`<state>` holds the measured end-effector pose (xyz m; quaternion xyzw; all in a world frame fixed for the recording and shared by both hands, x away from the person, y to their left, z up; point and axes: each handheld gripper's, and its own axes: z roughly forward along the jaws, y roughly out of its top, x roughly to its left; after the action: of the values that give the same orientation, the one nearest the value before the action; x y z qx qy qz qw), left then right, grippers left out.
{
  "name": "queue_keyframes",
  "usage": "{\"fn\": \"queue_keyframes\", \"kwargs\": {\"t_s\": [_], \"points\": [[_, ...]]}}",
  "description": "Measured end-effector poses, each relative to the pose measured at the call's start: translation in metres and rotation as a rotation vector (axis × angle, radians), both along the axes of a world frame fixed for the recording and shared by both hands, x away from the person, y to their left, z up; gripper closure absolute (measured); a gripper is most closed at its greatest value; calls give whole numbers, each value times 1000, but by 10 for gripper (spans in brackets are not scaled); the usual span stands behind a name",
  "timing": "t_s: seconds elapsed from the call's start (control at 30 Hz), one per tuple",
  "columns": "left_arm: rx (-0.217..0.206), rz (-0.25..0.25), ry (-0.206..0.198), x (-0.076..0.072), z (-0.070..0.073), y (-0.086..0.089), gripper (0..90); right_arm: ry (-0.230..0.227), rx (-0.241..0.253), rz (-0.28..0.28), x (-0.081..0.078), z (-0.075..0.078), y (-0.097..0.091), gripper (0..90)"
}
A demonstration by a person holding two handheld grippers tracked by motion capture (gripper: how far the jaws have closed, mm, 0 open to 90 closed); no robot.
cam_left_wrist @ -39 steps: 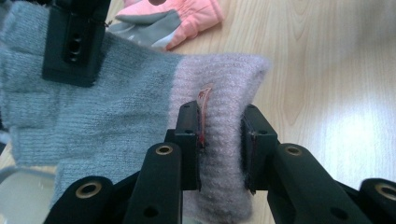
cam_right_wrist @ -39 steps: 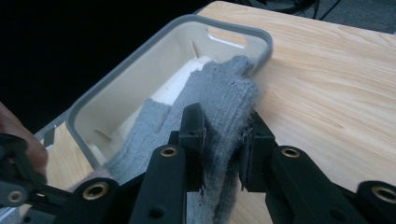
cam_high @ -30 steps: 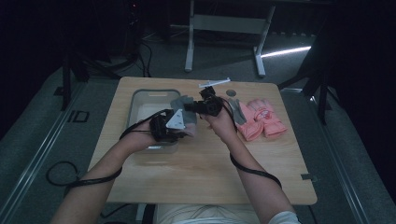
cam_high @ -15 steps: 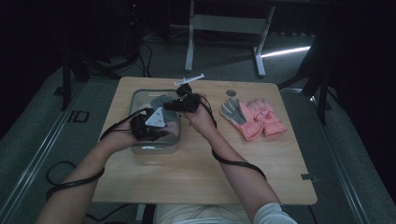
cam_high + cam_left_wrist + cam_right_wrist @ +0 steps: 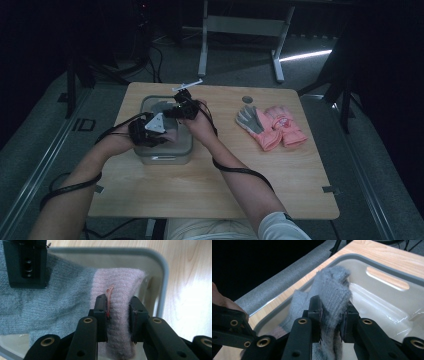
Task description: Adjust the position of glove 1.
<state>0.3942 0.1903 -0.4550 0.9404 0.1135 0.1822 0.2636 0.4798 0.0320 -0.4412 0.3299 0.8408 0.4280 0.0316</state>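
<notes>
Your left gripper (image 5: 118, 320) is clamping the pink cuff (image 5: 117, 290) of a knitted glove (image 5: 50, 305), and your right gripper (image 5: 331, 320) is pinching the grey finger end (image 5: 329, 292) of that same glove, so you are carrying it stretched between both hands over the grey plastic bin (image 5: 165, 155). From the high view you are getting the big picture: the wooden table (image 5: 210, 190), the bin at its left half, both grippers hovering above the bin, and a second glove pair (image 5: 270, 125), grey and pink, lying well apart at the right. That view is hiding the glove under your hands. The left gripper view is giving you the grey knit body running away to the other gripper's black jaw, plus a small red tag (image 5: 109, 293) by the cuff. The right gripper view is showing you the bin's pale inside and its handle slot (image 5: 387, 278).
</notes>
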Motion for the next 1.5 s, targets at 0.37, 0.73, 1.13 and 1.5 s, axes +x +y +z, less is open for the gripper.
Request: {"fn": "queue_keyframes", "kwargs": {"t_s": [0.37,0.73,1.13,1.5], "points": [[61,-13,88,22,-30,-6,720,60,-65,-45,15,-35,1,746],[190,-60,104,33,-47,-18,721,61,-149,-63,20,-50,8,736],[201,-103,146,42,-54,-20,719,69,-157,-92,23,-48,4,638],[120,-7,150,44,-39,-17,513,64,-68,-93,19,-27,-24,537]]}}
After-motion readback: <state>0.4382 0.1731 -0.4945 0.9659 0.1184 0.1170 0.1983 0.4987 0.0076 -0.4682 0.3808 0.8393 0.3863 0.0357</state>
